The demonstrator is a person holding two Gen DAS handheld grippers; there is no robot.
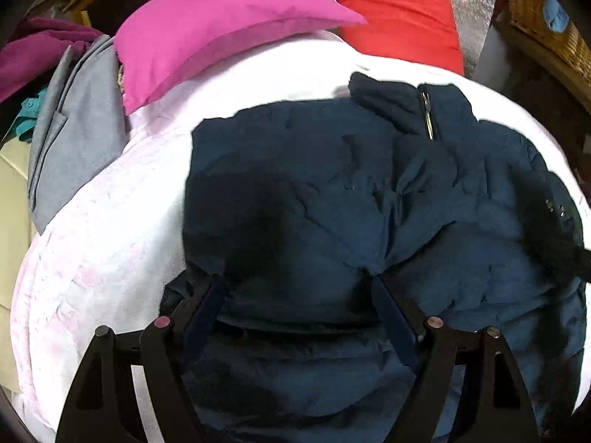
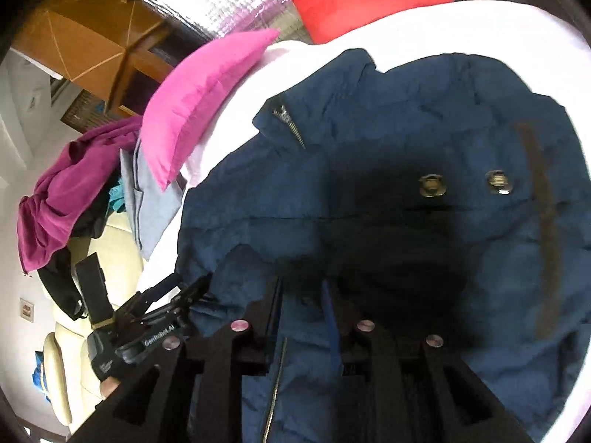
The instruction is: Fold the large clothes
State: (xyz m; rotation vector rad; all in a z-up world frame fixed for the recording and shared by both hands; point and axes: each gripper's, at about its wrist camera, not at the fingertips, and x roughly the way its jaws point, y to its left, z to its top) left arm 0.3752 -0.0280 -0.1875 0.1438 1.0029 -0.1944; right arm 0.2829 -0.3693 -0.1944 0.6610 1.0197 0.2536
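Looking down the left wrist cam first: left gripper (image 1: 295, 291) sitting with jaws spread wide, both tips resting on the navy jacket (image 1: 332, 184), not pinching anything. Jacket lying flat-ish on the white bedding (image 1: 110, 240), taking up the middle and right, with its right edge running close to the bedding's edge. Collar and zipper (image 1: 426, 114) pointing away toward the red pillow (image 1: 399, 11), so long axis running from the gripper straight up the frame. Leaving plenty of bare bedding to the left; getting crowded farther left by a grey garment (image 1: 74, 129), with a pink pillow (image 1: 207, 33) at the far side and a wicker basket (image 1: 546, 26) off the top right. Switching to the right wrist cam: right gripper (image 2: 303, 291) showing jaws only narrowly parted over jacket fabric, not visibly clamping it. Collar here angling to the upper left, two snaps (image 2: 430, 184) lying just beyond the tips. Bare bedding wrapping around the far side; magenta garment (image 2: 74, 192) piling up well off to the left.
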